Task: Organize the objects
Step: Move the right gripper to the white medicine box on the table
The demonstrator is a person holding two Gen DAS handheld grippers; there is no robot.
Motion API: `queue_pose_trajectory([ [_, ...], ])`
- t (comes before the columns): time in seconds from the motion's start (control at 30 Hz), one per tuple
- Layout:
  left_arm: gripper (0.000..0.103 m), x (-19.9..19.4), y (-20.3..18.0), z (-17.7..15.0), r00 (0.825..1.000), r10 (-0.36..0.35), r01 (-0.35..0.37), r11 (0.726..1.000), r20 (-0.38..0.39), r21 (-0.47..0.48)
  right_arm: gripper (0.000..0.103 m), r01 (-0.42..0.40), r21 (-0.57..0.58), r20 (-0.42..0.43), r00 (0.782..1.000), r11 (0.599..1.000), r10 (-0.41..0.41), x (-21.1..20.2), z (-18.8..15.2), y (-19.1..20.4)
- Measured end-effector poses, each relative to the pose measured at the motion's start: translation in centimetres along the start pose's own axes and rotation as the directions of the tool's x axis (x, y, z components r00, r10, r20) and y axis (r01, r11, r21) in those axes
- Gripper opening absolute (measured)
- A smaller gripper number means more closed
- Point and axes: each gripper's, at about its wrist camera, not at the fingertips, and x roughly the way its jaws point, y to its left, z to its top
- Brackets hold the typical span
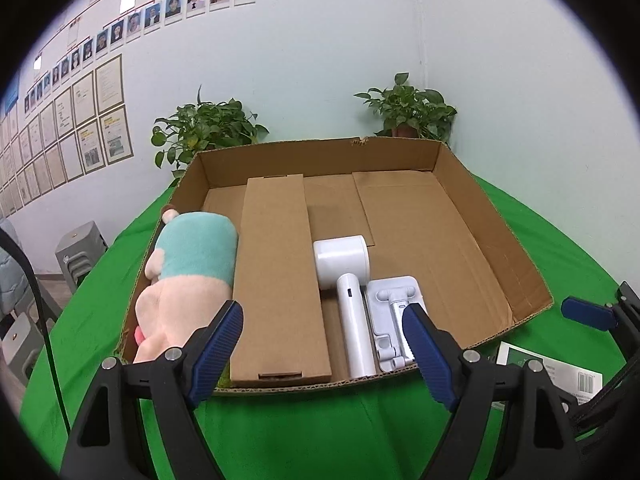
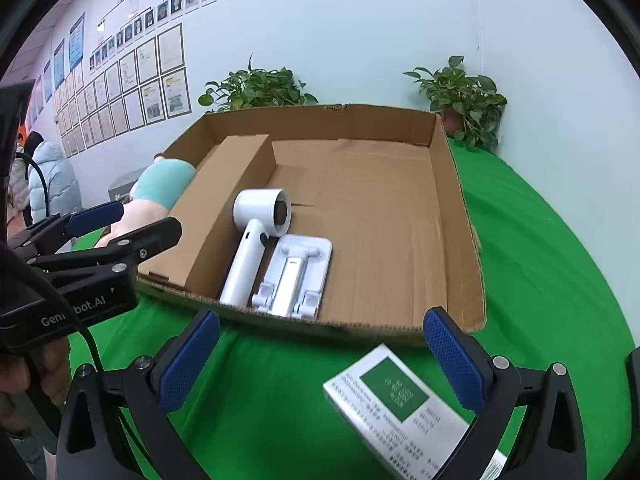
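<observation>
Grippers are both being held parted and empty at the near side of the table. The left gripper [image 1: 322,342] is being hovered just in front of the near wall of the cardboard tray [image 1: 496,240], nothing between its blue pads [image 1: 218,344]. The right gripper [image 2: 322,354] is being held released over the green cloth [image 2: 280,400], with the green-and-white booklet box [image 2: 404,404] lying beneath and toward its right-hand finger, not gripped.

Progress is being judged as mostly done. Four items are already being held by the tray: a plush toy [image 1: 188,276] against the left wall, a long flat carton [image 1: 276,276] beside it, a white hair dryer [image 1: 348,280] next, and a white folding stand [image 1: 394,320] touching the dryer's handle. The right half of the tray floor is being left bare. The booklet box, outside the tray on the cloth, is being taken as the one item left to place.

Obstruction is being noted as slight: the tray's near wall is standing between box and bare floor, so a lift over it is being expected. Two potted plants [image 1: 408,108] are standing behind the tray against the wall, well apart from the work.
</observation>
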Motion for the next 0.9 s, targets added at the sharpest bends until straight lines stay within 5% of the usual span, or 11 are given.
queue_pose_trajectory([
  [0.13, 0.074, -0.1, 0.2, -0.4, 0.999, 0.041, -0.041, 0.999, 0.004, 0.005, 0.102, -0.021, 0.047, 0.002, 1.000, 0.999, 0.021, 0.5, -0.6, -0.6],
  [0.17, 0.048, 0.0, 0.4, -0.5, 1.000, 0.021, -0.021, 1.000, -0.003, 0.002, 0.092, -0.025, 0.051, 0.011, 1.000, 0.998, 0.024, 0.5, -0.9, -0.7],
  [0.23, 0.005, 0.3, 0.7, -0.7, 0.998, -0.047, 0.047, 0.999, -0.037, -0.006, 0.048, -0.024, 0.036, 0.019, 1.000, 0.999, 0.023, 0.3, -1.0, -0.5],
  [0.27, 0.005, 0.3, 0.7, -0.8, 0.997, -0.060, 0.060, 0.998, -0.047, -0.007, 0.034, -0.006, 0.027, 0.010, 1.000, 1.000, 0.005, 0.5, -1.0, -0.4],
  [0.33, 0.005, 0.0, 0.7, -1.0, 0.997, -0.065, 0.065, 0.998, -0.037, -0.009, 0.034, -0.017, 0.019, -0.003, 1.000, 1.000, 0.017, 1.0, -1.1, -0.1],
  [0.4, 0.012, -0.2, 0.7, -1.0, 0.998, -0.048, 0.047, 0.999, -0.039, -0.023, 0.036, -0.029, 0.005, -0.001, 1.000, 1.000, 0.029, 1.2, -1.1, 0.1],
  [0.43, 0.044, -0.2, 0.7, -1.0, 0.999, -0.023, 0.022, 0.999, -0.038, -0.024, 0.041, -0.025, -0.010, 0.007, 1.000, 1.000, 0.025, 1.2, -1.1, 0.3],
  [0.47, 0.084, -0.3, 0.7, -1.0, 1.000, -0.006, 0.005, 1.000, -0.025, -0.027, 0.062, -0.020, -0.017, 0.014, 1.000, 1.000, 0.020, 1.1, -1.2, 0.3],
  [0.5, 0.091, -0.8, 0.9, -1.0, 1.000, -0.006, 0.006, 0.999, 0.002, -0.038, 0.092, -0.017, -0.018, 0.020, 1.000, 1.000, 0.017, 1.0, -1.2, 0.3],
  [0.53, 0.092, -1.2, 1.1, -1.1, 0.999, -0.014, 0.016, 0.998, 0.031, -0.056, 0.103, -0.018, -0.008, 0.031, 0.999, 1.000, 0.018, 0.9, -1.2, 0.1],
  [0.9, 0.092, -1.5, 3.0, -0.7, 0.996, -0.081, 0.086, 0.985, 0.041, -0.150, 0.103, -0.059, -0.033, 0.035, 0.998, 0.998, 0.060, 0.6, -0.8, -0.1],
])
